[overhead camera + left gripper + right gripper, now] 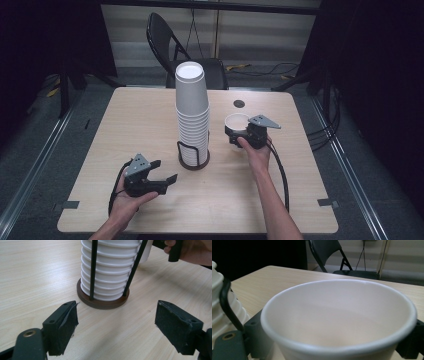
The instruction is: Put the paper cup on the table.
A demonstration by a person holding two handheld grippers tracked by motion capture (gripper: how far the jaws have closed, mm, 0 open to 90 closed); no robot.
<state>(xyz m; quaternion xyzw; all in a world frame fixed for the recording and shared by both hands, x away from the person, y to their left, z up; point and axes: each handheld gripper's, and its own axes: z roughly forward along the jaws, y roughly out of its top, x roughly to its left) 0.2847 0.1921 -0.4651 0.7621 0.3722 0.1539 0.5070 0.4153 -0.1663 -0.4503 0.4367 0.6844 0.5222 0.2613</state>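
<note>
— Which way is the thing you're holding pointing?

— The single white paper cup [236, 122] stands upright, mouth to the ceiling, its long axis vertical. My right gripper [239, 134] is clamped on it from the near side, one black jaw on each flank of the wall, below the rolled rim. In the right gripper view the cup's round mouth [339, 315] sits between my jaws, smooth and matt inside.

— Where is it on the table?

— Just right of the tall stack of white paper cups [191, 110], at the right-centre of the pale wood-grain table [125, 120]. I cannot tell whether its base touches the tabletop.

— And the stack?

— Upright too, long axis vertical, top cup open side up. It tapers narrower toward the bottom, with the rolled rims making ribs down its side. It sits in a holder of thin black wire rods on a round dark-brown wooden base [102, 302].

— Your other hand?

— My left gripper [166, 177] is gaping wide and holds nothing. It rests in my palm at the near left, jaws aimed towards the holder's base. The pads [68, 322] are black foam, rough and frayed at the edges.

— Anything behind?

— A black folding metal chair [172, 42] stands past the far edge.
</note>
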